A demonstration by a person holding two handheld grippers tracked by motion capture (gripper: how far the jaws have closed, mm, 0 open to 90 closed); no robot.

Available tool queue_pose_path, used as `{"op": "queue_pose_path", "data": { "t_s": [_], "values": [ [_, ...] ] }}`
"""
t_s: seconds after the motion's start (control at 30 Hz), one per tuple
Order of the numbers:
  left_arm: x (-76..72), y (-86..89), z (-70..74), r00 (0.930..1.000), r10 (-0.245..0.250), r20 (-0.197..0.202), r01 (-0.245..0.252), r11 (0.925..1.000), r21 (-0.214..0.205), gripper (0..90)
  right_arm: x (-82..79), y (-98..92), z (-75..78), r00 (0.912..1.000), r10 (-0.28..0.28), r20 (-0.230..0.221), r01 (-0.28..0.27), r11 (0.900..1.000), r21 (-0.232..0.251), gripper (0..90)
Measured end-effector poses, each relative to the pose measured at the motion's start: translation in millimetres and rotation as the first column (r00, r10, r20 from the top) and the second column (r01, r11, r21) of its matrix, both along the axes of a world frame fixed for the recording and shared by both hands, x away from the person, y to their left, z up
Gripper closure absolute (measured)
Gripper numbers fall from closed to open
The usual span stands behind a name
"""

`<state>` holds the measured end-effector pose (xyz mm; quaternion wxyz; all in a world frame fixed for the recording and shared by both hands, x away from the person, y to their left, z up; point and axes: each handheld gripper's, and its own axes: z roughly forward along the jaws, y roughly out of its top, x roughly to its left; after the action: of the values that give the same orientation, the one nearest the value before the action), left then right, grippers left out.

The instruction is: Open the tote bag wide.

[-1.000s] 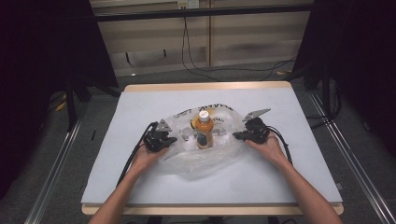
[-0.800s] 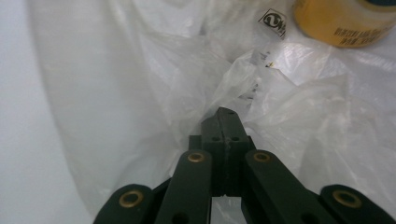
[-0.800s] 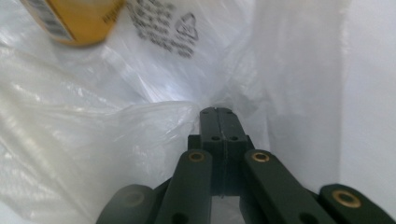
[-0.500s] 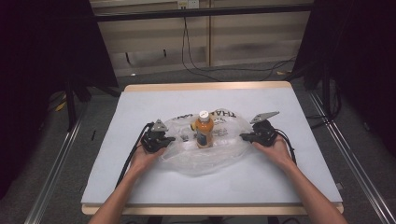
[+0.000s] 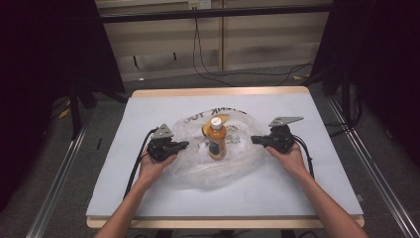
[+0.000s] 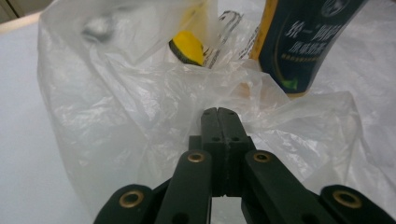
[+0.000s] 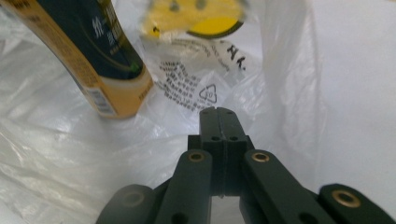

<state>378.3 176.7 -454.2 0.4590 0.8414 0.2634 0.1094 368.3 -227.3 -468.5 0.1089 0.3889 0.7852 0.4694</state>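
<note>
With both jaws clamped together on the clear plastic bag [image 5: 218,166], I hold my left gripper [image 5: 182,145] at nine o'clock and right gripper [image 5: 255,140] at three, spreading it, I judge, around the upright juice bottle [image 5: 216,140] mid-counter [image 5: 148,106].

The high view looks down and forward over the whole table [image 5: 148,104], while each gripper view sits close behind its own shut jaws, facing inward; all three share the bottle [image 5: 216,140] on the plastic bag [image 5: 237,163].
</note>
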Motion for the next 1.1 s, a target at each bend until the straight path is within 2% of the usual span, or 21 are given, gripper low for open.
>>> {"op": "queue_pose_path", "data": {
  "t_s": [0.07,0.1,0.17,0.27,0.3,0.33,0.4,0.53,0.6,0.67,0.7,0.73,0.87,0.93,1.0,1.03,1.1],
  "values": [
    [-1.8,0.7,3.5,0.9998,0.006,0.021,-0.005,0.9999,-0.009,90.0,-0.4,-0.8,1.9,0.9999,-0.005,0.013,0.004,0.9999,0.012,90.0],
    [-2.1,1.4,4.9,0.9999,0.000,0.012,0.000,0.9994,-0.035,90.0,-1.1,-0.7,2.9,0.9999,-0.002,0.013,0.002,0.9998,0.017,90.0],
    [-2.9,3.7,8.8,0.9996,0.011,0.026,-0.010,0.9989,-0.045,90.0,-2.1,-0.1,5.1,0.9996,0.003,0.027,-0.003,0.9996,0.026,90.0],
    [-3.1,7.6,10.9,0.9996,0.010,0.026,-0.009,0.9990,-0.044,90.0,-2.4,-1.0,7.8,0.9993,0.003,0.036,-0.005,0.9988,0.049,90.0],
    [-3.6,8.3,10.7,0.9995,0.020,0.023,-0.018,0.9980,-0.060,90.0,-2.5,-1.4,8.7,0.9992,0.001,0.040,-0.003,0.9987,0.052,90.0],
    [-3.9,9.9,11.6,0.9997,0.014,0.020,-0.013,0.9985,-0.053,90.0,-2.7,-1.9,9.4,0.9990,-0.001,0.045,-0.001,0.9985,0.054,90.0],
    [-5.9,11.1,13.4,0.9995,0.010,0.030,-0.008,0.9981,-0.061,90.0,-3.5,-3.0,10.8,0.9990,-0.005,0.044,0.001,0.9972,0.075,90.0],
    [-16.1,13.4,21.5,0.9980,0.002,0.063,0.003,0.9968,-0.079,90.0,-10.2,-2.2,15.8,0.9981,-0.007,0.061,0.002,0.9970,0.078,90.0],
    [-23.1,16.5,24.8,0.9979,-0.001,0.066,0.008,0.9940,-0.109,90.0,-15.1,-1.9,19.6,0.9972,-0.006,0.074,0.000,0.9969,0.079,90.0],
    [-30.1,20.1,28.0,0.9955,0.004,0.095,0.006,0.9941,-0.109,90.0,-22.1,-1.8,24.3,0.9955,-0.017,0.094,0.010,0.9971,0.076,90.0],
    [-32.3,21.5,29.2,0.9955,-0.001,0.095,0.013,0.9923,-0.123,90.0,-25.6,-2.2,26.3,0.9946,-0.022,0.102,0.014,0.9967,0.080,85.7],
    [-34.3,23.1,30.7,0.9952,-0.005,0.098,0.016,0.9927,-0.120,88.9,-29.0,-2.6,28.2,0.9941,-0.026,0.105,0.017,0.9964,0.083,79.5],
    [-45.6,29.6,35.5,0.9913,-0.003,0.131,0.019,0.9919,-0.126,76.2,-43.0,-4.8,34.1,0.9915,-0.022,0.128,0.009,0.9950,0.099,69.1],
    [-50.0,33.0,36.7,0.9909,0.005,0.135,0.014,0.9899,-0.141,67.9,-49.6,-5.3,36.1,0.9898,-0.027,0.140,0.013,0.9949,0.100,57.8],
    [-56.6,36.9,38.8,0.9893,0.010,0.145,0.009,0.9913,-0.132,64.0,-55.8,-6.8,37.8,0.9886,-0.038,0.146,0.021,0.9931,0.115,46.0],
    [-60.1,37.6,39.5,0.9889,0.022,0.147,-0.002,0.9912,-0.133,59.6,-59.9,-8.1,39.1,0.9842,-0.060,0.167,0.040,0.9922,0.118,39.3],
    [-64.4,38.5,39.6,0.9881,0.042,0.148,-0.021,0.9895,-0.143,47.5,-64.9,-9.9,40.7,0.9798,-0.088,0.180,0.067,0.9908,0.117,27.6]
  ]
}}
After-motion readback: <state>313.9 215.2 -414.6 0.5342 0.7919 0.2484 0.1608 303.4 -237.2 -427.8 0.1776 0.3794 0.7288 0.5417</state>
